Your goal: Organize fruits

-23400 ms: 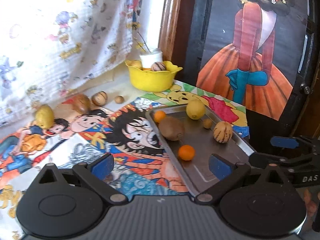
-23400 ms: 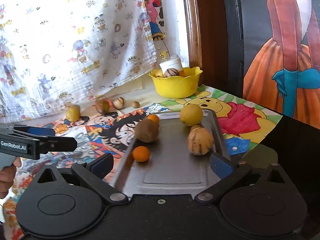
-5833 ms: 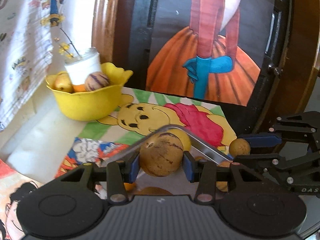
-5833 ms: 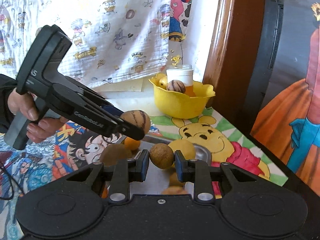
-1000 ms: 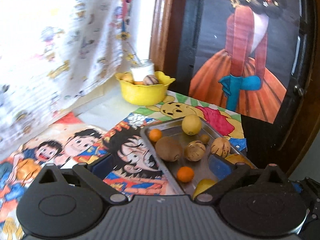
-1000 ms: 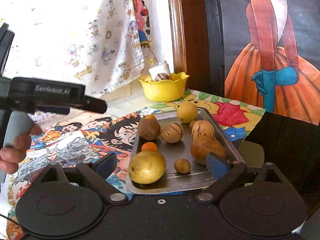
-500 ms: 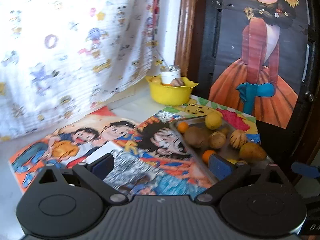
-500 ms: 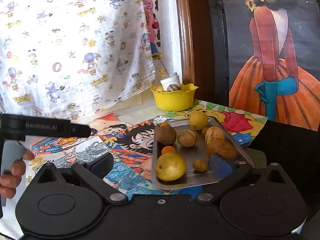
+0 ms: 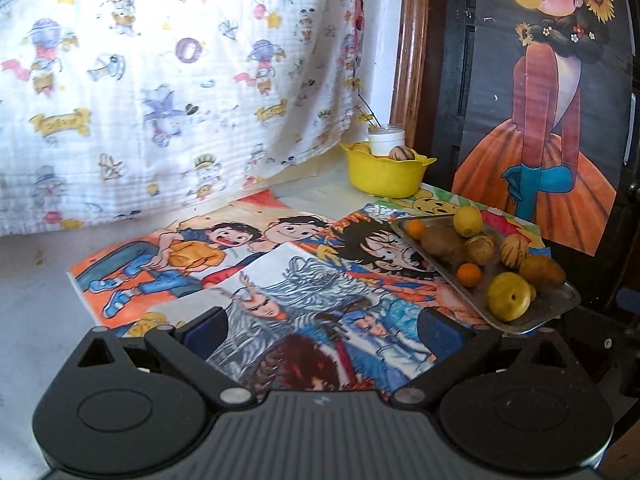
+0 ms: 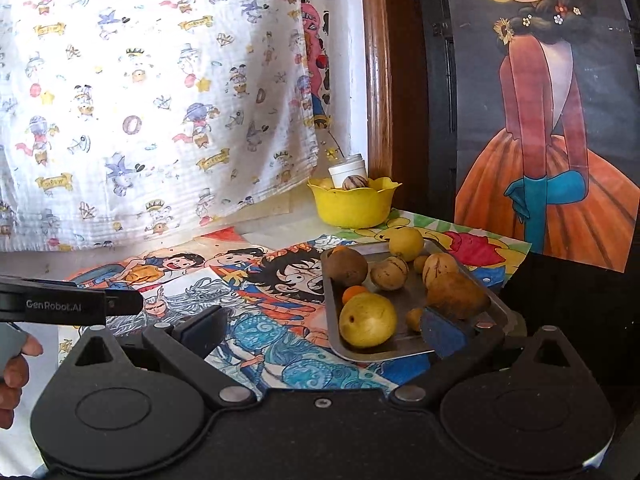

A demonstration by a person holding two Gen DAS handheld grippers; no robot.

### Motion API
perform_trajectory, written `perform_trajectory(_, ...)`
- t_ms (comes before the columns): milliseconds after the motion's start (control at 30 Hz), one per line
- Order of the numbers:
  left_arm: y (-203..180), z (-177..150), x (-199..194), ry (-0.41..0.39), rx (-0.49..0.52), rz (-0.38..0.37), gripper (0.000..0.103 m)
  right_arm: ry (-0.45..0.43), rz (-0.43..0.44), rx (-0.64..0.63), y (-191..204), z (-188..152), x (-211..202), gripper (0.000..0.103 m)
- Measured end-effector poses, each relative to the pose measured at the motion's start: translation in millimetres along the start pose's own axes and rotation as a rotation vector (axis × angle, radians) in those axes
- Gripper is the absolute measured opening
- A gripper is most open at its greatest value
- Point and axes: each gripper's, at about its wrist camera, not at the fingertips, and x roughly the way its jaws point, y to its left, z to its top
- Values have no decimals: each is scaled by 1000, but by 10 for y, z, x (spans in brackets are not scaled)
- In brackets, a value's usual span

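- Cartoon posters (image 9: 280,280) cover the table; a metal tray (image 10: 496,308) lies on them at the right.
- The fruits (image 10: 368,320) sit together in the tray.
- Left gripper (image 9: 324,328): fingers spread wide over the posters, holding nothing.
- Right gripper (image 10: 324,328): fingers (image 10: 442,336) fully apart, empty; one pad overlaps the tray's near edge in view.

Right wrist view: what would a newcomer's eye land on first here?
The flat metal tray crowded with yellow, brown and orange fruit, sitting right of centre on the bright cartoon posters. Behind it a yellow scalloped bowl stands against the wall, and both grippers, right and left, gape open, holding nothing.
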Motion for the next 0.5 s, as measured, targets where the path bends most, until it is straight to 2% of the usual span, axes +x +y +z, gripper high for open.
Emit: perform_trajectory(500,98,-119,18,8,12,24,103,20,17,-25,118,-83,54,102)
